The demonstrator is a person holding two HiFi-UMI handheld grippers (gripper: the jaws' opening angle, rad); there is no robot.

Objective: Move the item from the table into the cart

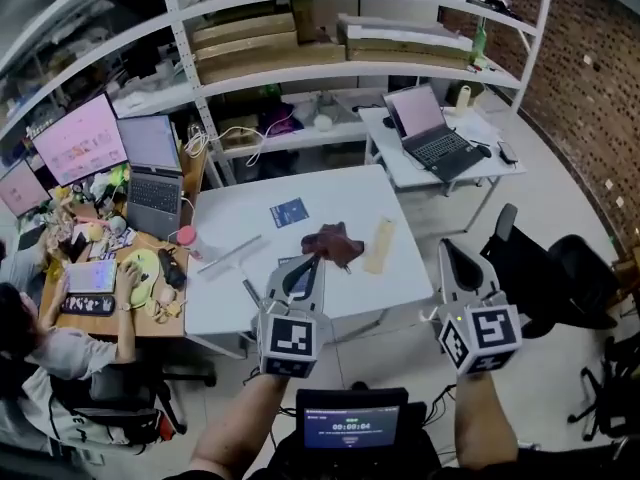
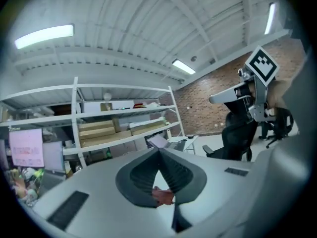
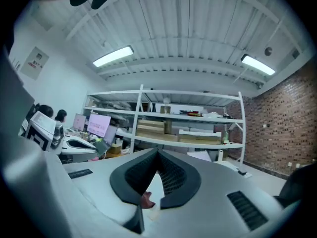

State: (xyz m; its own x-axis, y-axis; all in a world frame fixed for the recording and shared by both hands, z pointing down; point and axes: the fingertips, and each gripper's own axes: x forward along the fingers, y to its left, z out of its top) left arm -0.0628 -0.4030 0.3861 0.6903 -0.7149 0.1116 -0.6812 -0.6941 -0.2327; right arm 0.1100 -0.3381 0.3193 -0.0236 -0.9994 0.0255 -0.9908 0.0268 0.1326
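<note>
Your left gripper (image 1: 315, 261) hangs over the near part of the white rectangular worktop (image 1: 340, 198), pointing towards 12 o'clock. Its dark ribbed fingers (image 2: 137, 176) are pressed together at the tips and hold nothing. The reddish-brown crumpled item (image 1: 334, 244) may be a cloth or a glove, though the picture is too soft to say. It lies on the worktop just at 1 o'clock of those tips. In the left gripper view it shows as a reddish scrap through the gap below the closed tips. You cannot tell whether the tips touch it.

Your right gripper (image 1: 447, 249) sits at 3 o'clock of the item, off the worktop's right edge and over the grey floor (image 1: 400, 363). Its fingers (image 3: 132, 173) are likewise closed tip to tip and empty.

On the worktop, a small blue card (image 1: 289, 213) lies at 10 o'clock of the item. A pale beige flat strip (image 1: 380, 244) is just at 3 o'clock of it, and a thin grey bar (image 1: 230, 255) lies at 9 o'clock. A black office chair (image 1: 540, 268) stands at 3 o'clock of the right gripper. An open laptop (image 1: 432, 133) rests on a smaller white worktop (image 1: 400, 173) at 1 o'clock, with white metal shelving (image 1: 300, 68) at 12 o'clock.
</note>
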